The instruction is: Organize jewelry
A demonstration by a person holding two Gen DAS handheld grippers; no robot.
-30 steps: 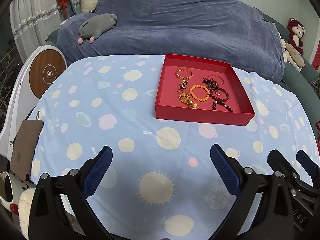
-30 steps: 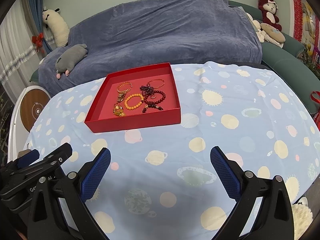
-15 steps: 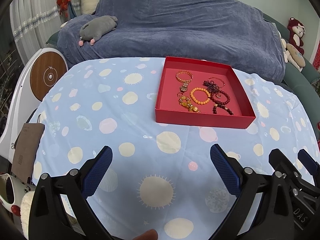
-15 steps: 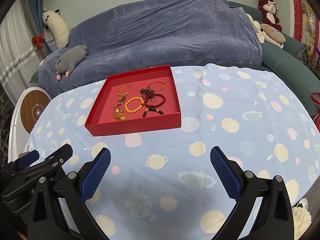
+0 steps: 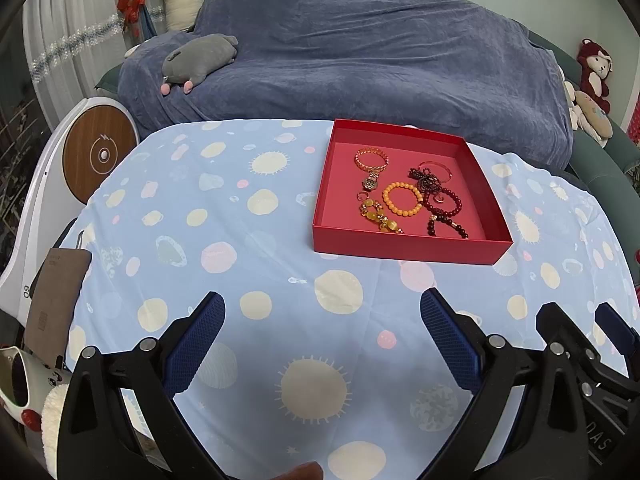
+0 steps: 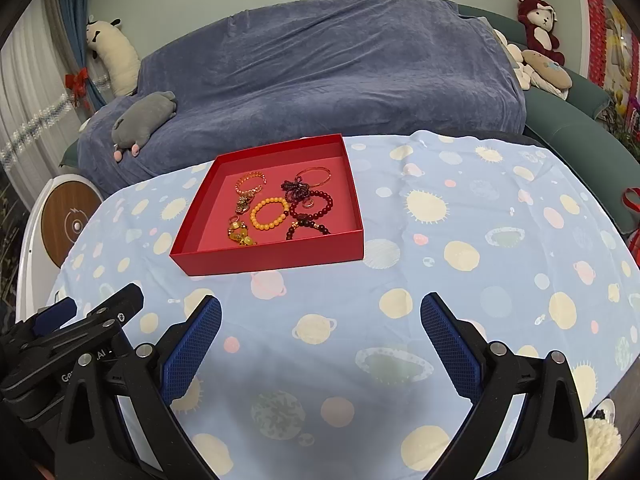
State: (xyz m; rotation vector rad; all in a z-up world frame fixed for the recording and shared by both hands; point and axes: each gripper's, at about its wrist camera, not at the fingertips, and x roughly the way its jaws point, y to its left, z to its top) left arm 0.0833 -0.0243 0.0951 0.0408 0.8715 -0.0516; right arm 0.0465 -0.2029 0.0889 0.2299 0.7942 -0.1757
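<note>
A shallow red cardboard tray (image 5: 404,242) sits on the planet-print blue tablecloth (image 5: 256,248); inside it, an orange bead bracelet (image 5: 402,199) lies between a gold chain bracelet (image 5: 371,159) behind-left and a dark red bead bracelet (image 5: 442,203) to its right; behind the table, a blue-draped sofa (image 5: 360,64) carries a grey plush toy (image 5: 200,58) at its left end.

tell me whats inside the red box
Inside the red box: an orange bead bracelet, a dark red bead bracelet, a gold chain bracelet, a thin bangle and amber pieces. The near wall hides a strip of floor.
</note>
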